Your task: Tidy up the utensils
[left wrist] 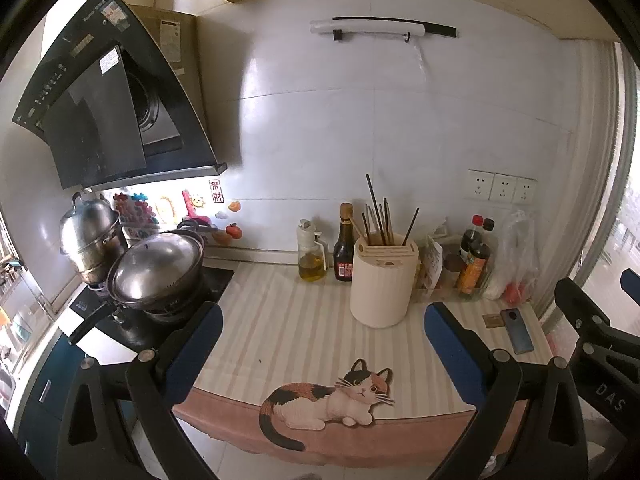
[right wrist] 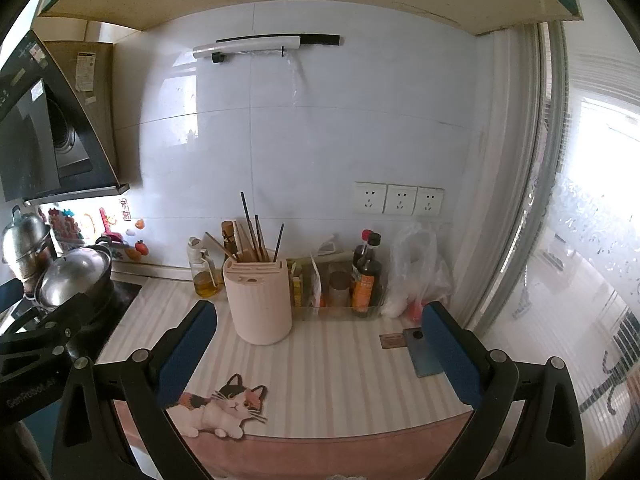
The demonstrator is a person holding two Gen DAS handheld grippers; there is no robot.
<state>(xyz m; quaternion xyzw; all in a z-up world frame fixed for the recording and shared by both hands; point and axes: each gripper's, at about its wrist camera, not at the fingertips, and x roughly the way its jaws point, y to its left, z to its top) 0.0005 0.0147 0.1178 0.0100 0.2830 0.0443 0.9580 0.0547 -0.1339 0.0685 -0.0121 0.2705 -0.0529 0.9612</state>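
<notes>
A cream utensil holder (left wrist: 382,282) stands upright on the striped counter mat (left wrist: 296,320), with several chopsticks (left wrist: 380,216) sticking up out of it. It also shows in the right wrist view (right wrist: 260,300), with its chopsticks (right wrist: 254,232). My left gripper (left wrist: 322,350) is open and empty, held above the mat's front, short of the holder. My right gripper (right wrist: 318,350) is open and empty, in front of the holder and to its right. The right gripper's body shows at the right edge of the left wrist view (left wrist: 600,344).
An oil bottle (left wrist: 311,254) and a dark sauce bottle (left wrist: 344,246) stand against the wall left of the holder. More bottles (left wrist: 476,264), a plastic bag (left wrist: 516,260) and a phone (left wrist: 518,330) lie to the right. Pots (left wrist: 156,264) sit on the stove at left.
</notes>
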